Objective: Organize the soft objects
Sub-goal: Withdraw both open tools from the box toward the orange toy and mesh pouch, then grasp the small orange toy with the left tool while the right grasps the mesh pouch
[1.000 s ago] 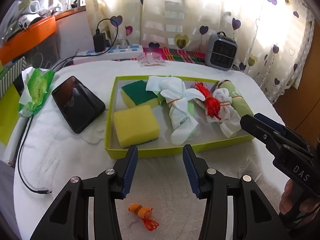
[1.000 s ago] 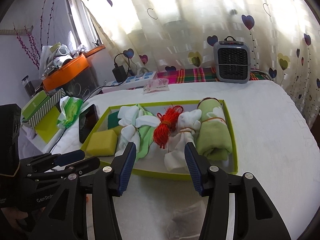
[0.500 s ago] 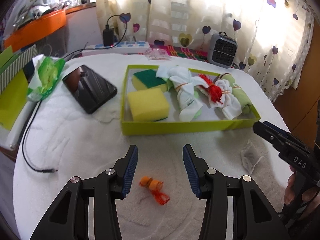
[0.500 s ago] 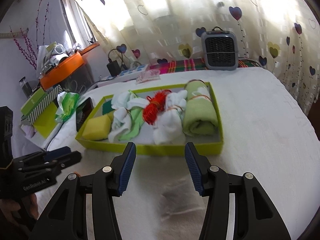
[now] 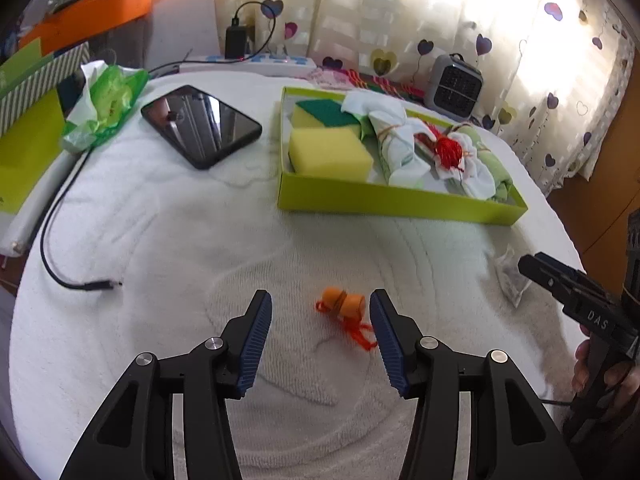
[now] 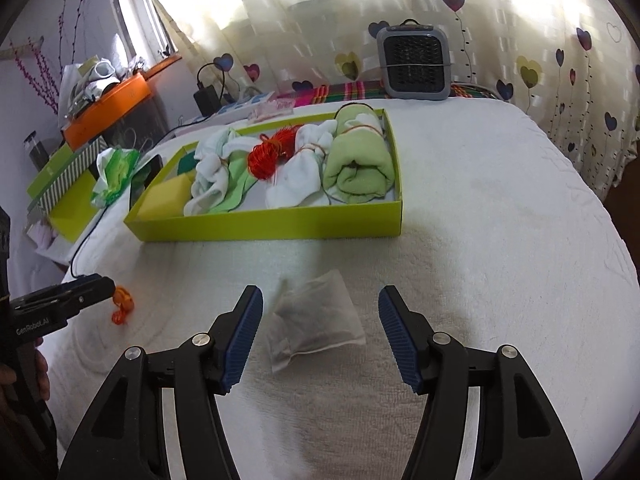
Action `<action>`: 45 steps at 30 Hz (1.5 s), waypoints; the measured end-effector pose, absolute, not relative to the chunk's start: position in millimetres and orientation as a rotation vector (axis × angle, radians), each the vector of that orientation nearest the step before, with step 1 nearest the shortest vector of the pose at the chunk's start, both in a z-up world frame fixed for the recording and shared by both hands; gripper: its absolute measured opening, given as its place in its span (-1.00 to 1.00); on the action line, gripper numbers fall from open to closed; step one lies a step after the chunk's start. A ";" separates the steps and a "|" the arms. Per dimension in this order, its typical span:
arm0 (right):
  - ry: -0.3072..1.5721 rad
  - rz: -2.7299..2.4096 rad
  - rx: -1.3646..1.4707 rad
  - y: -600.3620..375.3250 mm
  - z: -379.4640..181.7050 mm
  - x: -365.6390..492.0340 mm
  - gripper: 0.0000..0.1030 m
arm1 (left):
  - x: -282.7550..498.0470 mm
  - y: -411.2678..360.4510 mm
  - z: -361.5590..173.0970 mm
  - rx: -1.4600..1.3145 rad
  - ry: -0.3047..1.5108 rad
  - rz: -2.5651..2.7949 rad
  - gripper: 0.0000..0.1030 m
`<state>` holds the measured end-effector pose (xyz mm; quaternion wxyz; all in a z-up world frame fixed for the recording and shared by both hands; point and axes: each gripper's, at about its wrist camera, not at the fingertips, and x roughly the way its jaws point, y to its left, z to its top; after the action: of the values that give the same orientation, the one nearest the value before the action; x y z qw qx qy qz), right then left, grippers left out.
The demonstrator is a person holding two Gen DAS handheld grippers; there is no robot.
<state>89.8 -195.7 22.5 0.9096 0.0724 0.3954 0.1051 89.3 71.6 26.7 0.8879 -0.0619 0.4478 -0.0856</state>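
Observation:
A small orange foam piece with red string [image 5: 343,307] lies on the white towel, between the jaws of my left gripper [image 5: 320,314] and touched by neither; those jaws are opening. A pale mesh sachet [image 6: 316,322] lies between the jaws of my right gripper [image 6: 320,312], which are opening too, with gaps on both sides. Farther back stands the lime-green box [image 5: 400,200] [image 6: 272,226], which holds yellow sponges [image 5: 328,152], tied white socks [image 6: 298,172], a red yarn bundle [image 6: 272,154] and a rolled green towel [image 6: 358,164].
A black phone [image 5: 200,124], a green tissue pack [image 5: 106,106] and a loose black cable [image 5: 60,240] lie left of the box. At the back stand a grey fan heater [image 6: 414,64], a power strip [image 5: 248,65] and the curtain. A hand [image 5: 604,376] holds the right gripper's handle.
Both grippers pulled back from the box and sank toward the towel. The orange piece now sits between the left jaws, the sachet between the right jaws. Both pairs of jaws have widened.

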 end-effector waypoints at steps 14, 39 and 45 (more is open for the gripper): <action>0.863 0.203 0.093 -186.6 10.7 93.5 0.28 | 89.5 66.8 17.4 -0.110 0.954 -0.172 0.03; 0.862 0.166 0.050 -183.1 10.5 90.5 0.08 | 97.9 65.3 14.5 -0.128 0.942 -0.121 -0.35; 0.853 0.162 0.066 -185.2 11.4 90.1 -0.12 | 98.5 69.4 14.0 -0.139 0.935 -0.110 -0.53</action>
<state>90.1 -185.2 11.4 0.9067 0.0318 0.4132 0.0786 98.5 69.4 14.0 0.8888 -0.0669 0.4503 -0.0528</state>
